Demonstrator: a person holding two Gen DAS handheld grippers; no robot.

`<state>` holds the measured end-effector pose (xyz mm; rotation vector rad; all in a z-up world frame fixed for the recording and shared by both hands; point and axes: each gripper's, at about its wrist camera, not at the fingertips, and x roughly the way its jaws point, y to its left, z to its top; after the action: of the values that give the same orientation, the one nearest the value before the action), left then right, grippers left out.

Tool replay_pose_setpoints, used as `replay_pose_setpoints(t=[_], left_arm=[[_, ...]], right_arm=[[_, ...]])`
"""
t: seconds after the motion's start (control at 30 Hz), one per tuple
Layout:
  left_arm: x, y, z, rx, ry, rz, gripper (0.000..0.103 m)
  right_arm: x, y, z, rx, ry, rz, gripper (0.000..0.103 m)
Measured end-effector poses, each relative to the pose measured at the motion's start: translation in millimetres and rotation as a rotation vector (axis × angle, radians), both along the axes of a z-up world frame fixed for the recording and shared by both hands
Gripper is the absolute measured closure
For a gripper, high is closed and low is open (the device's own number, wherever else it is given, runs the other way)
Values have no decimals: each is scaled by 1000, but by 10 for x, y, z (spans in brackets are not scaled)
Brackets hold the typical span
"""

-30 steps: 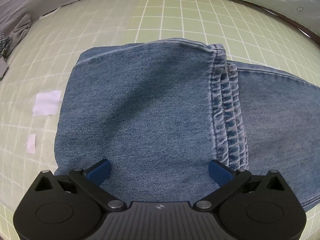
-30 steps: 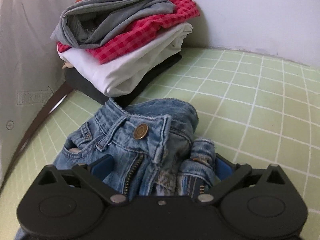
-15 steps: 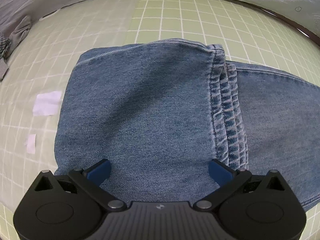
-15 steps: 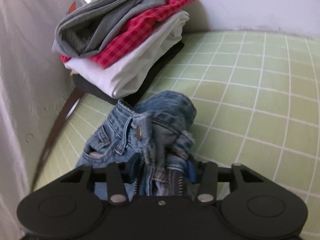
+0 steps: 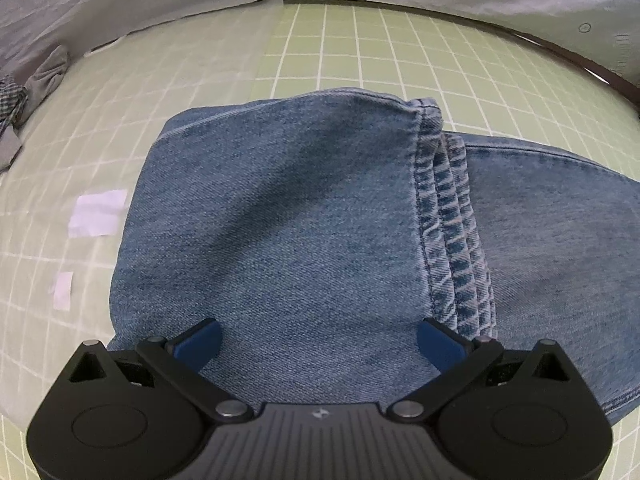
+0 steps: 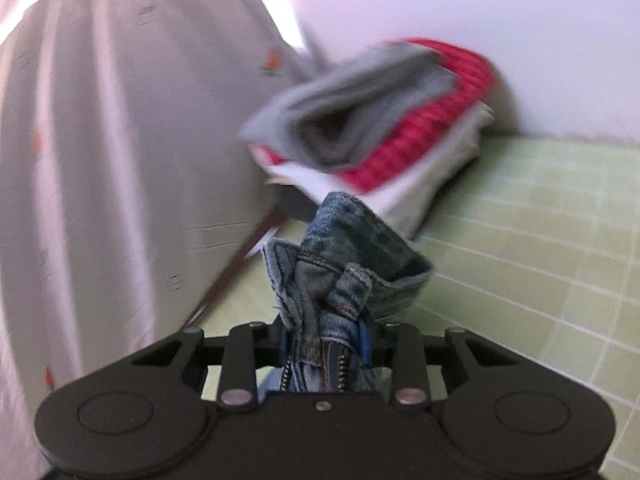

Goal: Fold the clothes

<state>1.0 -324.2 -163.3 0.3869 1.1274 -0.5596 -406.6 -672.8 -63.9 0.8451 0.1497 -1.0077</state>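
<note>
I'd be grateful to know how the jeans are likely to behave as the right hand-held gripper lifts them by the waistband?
The jeans will probably sag: the waistband already bunches and droops around the shut right hand-held gripper. They look fairly heavy, being thick denim with stacked hems, so the legs may drag on the mat. Slipping seems unlikely, given the wad clamped between the jaws.
</note>
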Motion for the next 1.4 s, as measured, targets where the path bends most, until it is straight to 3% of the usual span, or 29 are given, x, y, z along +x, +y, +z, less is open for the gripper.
replay_pose_setpoints(t=[0.13, 0.23, 0.37, 0.5, 0.57, 0.63, 0.7, 0.73, 0.77, 0.8, 0.83, 0.93, 1.07, 1.13, 1.2, 1.23, 1.3, 1.4], left_arm=[[47, 116, 73, -29, 32, -33, 0], [86, 340, 243, -120, 59, -3, 0], [141, 662, 480, -190, 33, 41, 0], [200, 925, 552, -196, 0, 53, 0], [200, 1031, 509, -181, 9, 62, 0], [186, 1142, 464, -169, 19, 68, 0], [160, 1259, 430, -161, 29, 67, 0], [156, 1306, 414, -159, 35, 70, 0], [157, 1348, 400, -158, 40, 75, 0], [162, 1385, 397, -161, 45, 82, 0], [169, 1420, 400, -166, 51, 89, 0], [189, 1455, 403, -170, 38, 99, 0], [190, 1469, 389, -169, 37, 96, 0], [192, 1468, 359, -158, 47, 96, 0], [191, 1466, 327, -150, 60, 101, 0], [191, 1465, 311, -145, 66, 103, 0], [213, 1479, 300, -151, 75, 122, 0], [260, 1509, 292, -164, 87, 155, 0]], right_arm=[[282, 234, 285, -107, 46, 122, 71], [570, 465, 459, -171, 75, 231, 71], [1114, 939, 447, -199, 118, 420, 71], [1672, 1429, 372, -216, 181, 612, 70], [2020, 1754, 1, -177, 309, 723, 68], [2329, 2082, -420, -138, 514, 814, 66], [2444, 2389, -634, -214, 694, 852, 62], [2439, 2463, -592, -251, 709, 861, 55], [2434, 2537, -550, -288, 724, 870, 54], [2416, 2580, -494, -304, 716, 872, 44], [2369, 2555, -413, -276, 655, 858, 37], [2203, 2448, -203, -178, 460, 774, 28], [2027, 2265, -30, -172, 383, 597, 17], [1976, 2132, -59, -174, 428, 481, 12], [1994, 2034, -206, -171, 511, 439, 9], [2017, 1999, -324, -162, 565, 442, 2], [2096, 2000, -659, -109, 697, 526, 1], [2048, 2124, -772, -155, 690, 487, 0]])
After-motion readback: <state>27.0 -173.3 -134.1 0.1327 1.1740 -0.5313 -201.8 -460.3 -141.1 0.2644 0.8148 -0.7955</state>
